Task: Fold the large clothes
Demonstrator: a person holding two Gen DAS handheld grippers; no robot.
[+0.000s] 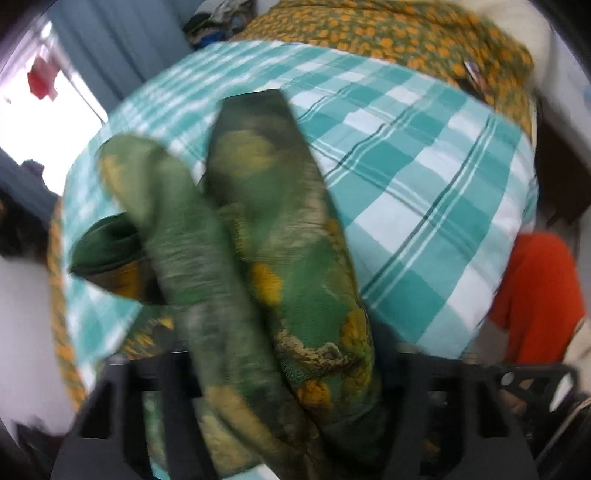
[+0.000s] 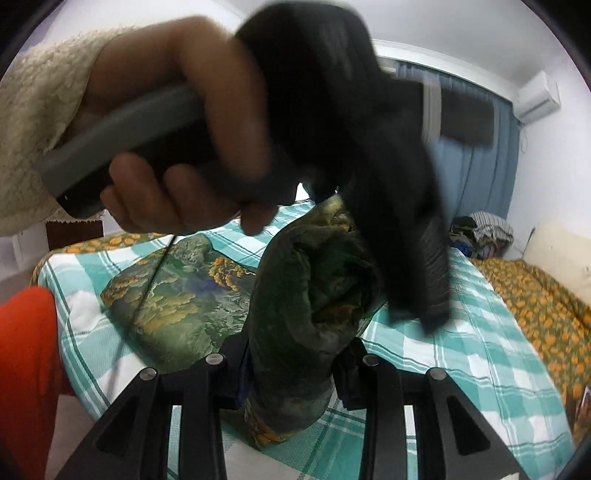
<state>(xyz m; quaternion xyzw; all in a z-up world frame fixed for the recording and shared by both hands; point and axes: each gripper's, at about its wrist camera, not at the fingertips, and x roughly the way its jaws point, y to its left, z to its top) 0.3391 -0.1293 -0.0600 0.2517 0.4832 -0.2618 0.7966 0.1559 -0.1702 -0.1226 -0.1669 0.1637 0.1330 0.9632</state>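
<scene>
The green and yellow patterned cloth (image 2: pixel 295 295) is gathered into a thick bunch and lifted above the bed, while another part of it (image 2: pixel 177 295) lies spread flat on the checked teal and white sheet (image 2: pixel 480 332). In the right wrist view the right gripper (image 2: pixel 291 369) has its fingers closed on the lower end of this bunch, and the cloth fills the gap between them. In the same view the left gripper (image 2: pixel 424 288), held by a hand (image 2: pixel 177 147) in a fluffy cream sleeve (image 2: pixel 37 129), comes down from above onto the top of the bunch. In the left wrist view two rolls of the cloth (image 1: pixel 280 240) run between the left fingers, which seem to press on it, though the picture is blurred and I cannot be fully sure. The bed also carries an orange flowered cover (image 1: pixel 406 33) at the far side, and something red (image 2: pixel 26 369) is at the near edge. I judge that the step in hand is lifting the gathered cloth with both grippers to arrange it for a fold. The next move probably calls for pulling the two held ends apart, so the cloth hangs straight, and then laying it flat on the sheet
</scene>
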